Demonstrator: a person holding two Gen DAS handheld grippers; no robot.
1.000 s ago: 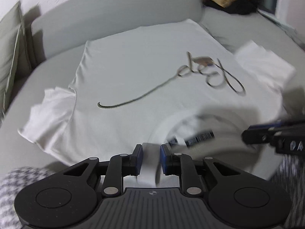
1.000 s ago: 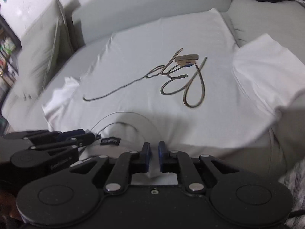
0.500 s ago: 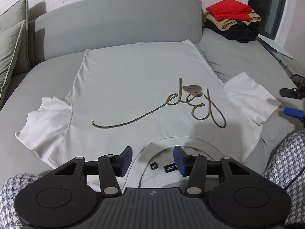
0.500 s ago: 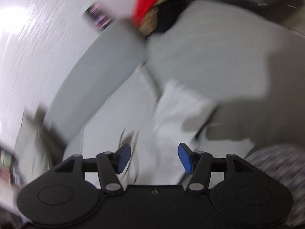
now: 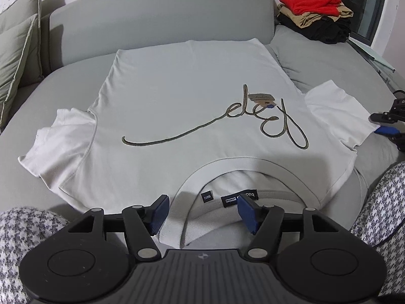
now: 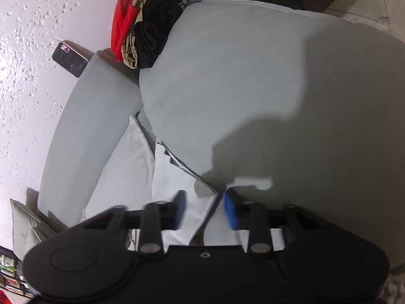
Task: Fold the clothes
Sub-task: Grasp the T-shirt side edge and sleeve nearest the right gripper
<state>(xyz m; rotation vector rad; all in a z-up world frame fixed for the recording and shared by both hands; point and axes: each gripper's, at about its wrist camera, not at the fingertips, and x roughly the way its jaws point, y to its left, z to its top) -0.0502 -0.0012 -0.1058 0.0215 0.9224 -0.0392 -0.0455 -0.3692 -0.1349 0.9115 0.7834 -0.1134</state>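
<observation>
A white T-shirt [image 5: 189,106] with a gold script print lies flat, front up, on the grey sofa [image 5: 329,58]. Its collar [image 5: 240,167] faces me. My left gripper [image 5: 202,210] hovers over the collar's near edge. Its jaws are opening, the ribbed collar lies between them, and the pads do not press it. My right gripper [image 5: 387,124] is at the tip of the right sleeve [image 5: 336,111]. In the rolled right wrist view its jaws [image 6: 205,209] are closing around the sleeve corner [image 6: 177,177], with a gap still showing on each side of the cloth.
A stack of folded clothes [image 5: 314,12], red on top, sits at the sofa's far right corner. Green-grey pillows [image 5: 15,50] lean at the left. A phone [image 6: 69,59] rests on the backrest. Checked fabric on a person's knees [image 5: 22,233] flanks the left gripper.
My left gripper has let go of the collar and opened. The right gripper left the collar, swung right to the sleeve tip, rolled over, opened wide and has narrowed again.
</observation>
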